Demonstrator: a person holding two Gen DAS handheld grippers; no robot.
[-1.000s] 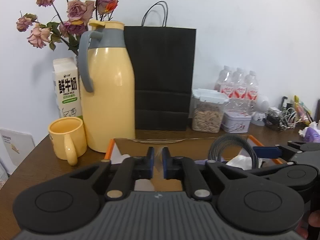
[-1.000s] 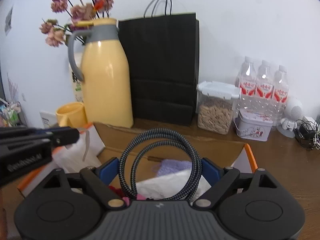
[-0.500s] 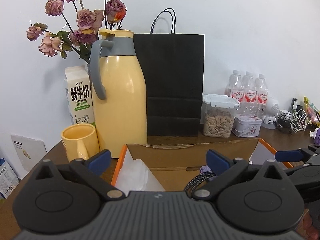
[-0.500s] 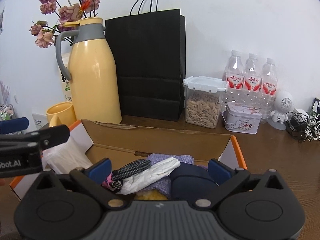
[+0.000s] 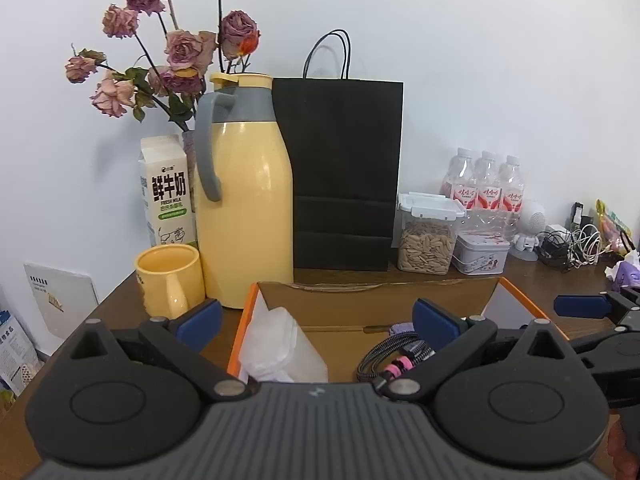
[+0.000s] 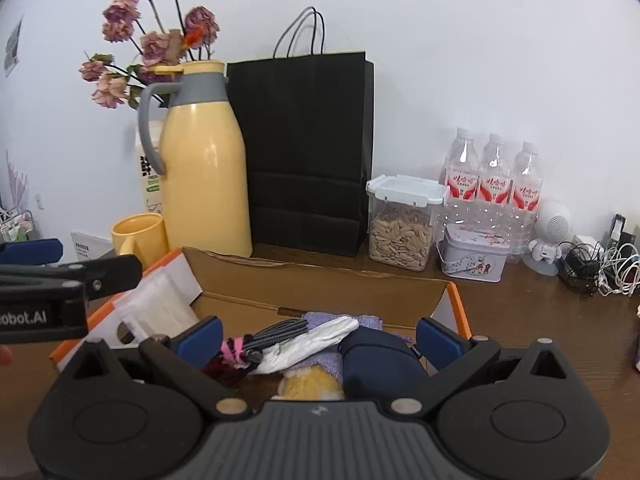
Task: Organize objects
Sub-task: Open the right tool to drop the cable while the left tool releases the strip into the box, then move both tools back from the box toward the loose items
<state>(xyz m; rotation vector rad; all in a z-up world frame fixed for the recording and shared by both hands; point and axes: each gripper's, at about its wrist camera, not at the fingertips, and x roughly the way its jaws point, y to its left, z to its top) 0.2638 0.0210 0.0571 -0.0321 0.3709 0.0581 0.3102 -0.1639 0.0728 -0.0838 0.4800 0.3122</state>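
Note:
An open cardboard box with orange edges sits on the wooden desk; it also shows in the right wrist view. Inside lie a braided cable with a pink tie, a white cloth, a purple cloth, a dark blue pouch, a yellow plush and a clear plastic container. The cable shows in the left wrist view too. My left gripper is open and empty over the box's near side. My right gripper is open and empty above the contents.
Behind the box stand a yellow thermos jug, a yellow mug, a milk carton, dried roses, a black paper bag, a seed jar, a tin, water bottles and tangled chargers.
The right gripper let go of the looped cable, which now lies in the box. The left gripper opened. Both grippers have pulled back and up from the box.

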